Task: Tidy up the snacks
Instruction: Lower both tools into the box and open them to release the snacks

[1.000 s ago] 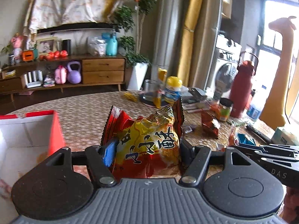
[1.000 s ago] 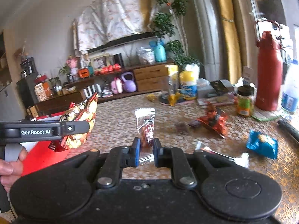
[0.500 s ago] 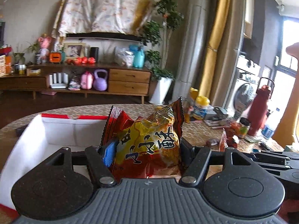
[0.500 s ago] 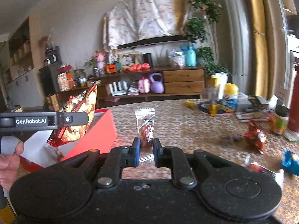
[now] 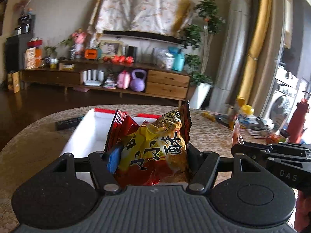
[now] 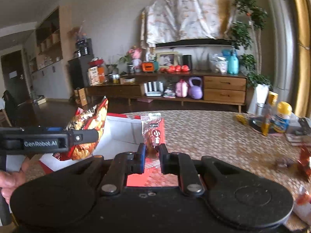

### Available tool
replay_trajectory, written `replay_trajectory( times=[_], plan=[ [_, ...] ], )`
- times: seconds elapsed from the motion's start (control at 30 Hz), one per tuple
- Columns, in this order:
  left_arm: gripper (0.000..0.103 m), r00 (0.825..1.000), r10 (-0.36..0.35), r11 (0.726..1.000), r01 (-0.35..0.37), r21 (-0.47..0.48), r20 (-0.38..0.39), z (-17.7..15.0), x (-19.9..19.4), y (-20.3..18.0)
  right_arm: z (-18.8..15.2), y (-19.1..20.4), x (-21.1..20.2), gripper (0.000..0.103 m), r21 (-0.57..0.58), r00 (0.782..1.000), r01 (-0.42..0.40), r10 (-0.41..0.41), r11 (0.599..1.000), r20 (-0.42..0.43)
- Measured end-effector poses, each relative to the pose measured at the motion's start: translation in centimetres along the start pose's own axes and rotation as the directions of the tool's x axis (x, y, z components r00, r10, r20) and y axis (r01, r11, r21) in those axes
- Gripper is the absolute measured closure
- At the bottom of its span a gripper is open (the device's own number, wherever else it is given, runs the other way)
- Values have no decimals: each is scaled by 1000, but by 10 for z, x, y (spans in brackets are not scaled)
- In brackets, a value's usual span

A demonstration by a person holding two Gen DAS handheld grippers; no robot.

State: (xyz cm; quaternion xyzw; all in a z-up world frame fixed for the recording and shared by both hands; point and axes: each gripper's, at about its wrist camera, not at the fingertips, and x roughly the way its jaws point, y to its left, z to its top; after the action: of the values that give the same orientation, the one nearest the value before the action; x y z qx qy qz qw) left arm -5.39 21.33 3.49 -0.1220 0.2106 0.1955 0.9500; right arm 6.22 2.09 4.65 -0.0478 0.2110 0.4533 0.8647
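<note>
both claws now over one red box; left claw grips one snack bag; right claw pinches one sachet

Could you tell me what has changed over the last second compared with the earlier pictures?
Both hand-held grippers have carried their snacks across the table to the red and white box, now right ahead. Unchanged: the left hand-held gripper clamps the yellow and red snack bag, and the right hand-held gripper stays shut on the small clear-topped snack packet.
</note>
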Motion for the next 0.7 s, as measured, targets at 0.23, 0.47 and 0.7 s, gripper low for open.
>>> replay_trajectory(
  times=[0.23,0.47,0.7],
  plan=[
    [35,997,65,997,-66,-40,-37,-7,12,31,6,30,38,90,-29,996,-72,71,997,-53],
    [35,991,93,992,-101,-75,-99,-20,26,55,-11,57,64,90,-62,986,-110,101,992,-135],
    [35,986,86,993,-96,-66,-141,-27,37,60,-29,79,74,90,-100,972,-137,113,986,-208]
  ],
)
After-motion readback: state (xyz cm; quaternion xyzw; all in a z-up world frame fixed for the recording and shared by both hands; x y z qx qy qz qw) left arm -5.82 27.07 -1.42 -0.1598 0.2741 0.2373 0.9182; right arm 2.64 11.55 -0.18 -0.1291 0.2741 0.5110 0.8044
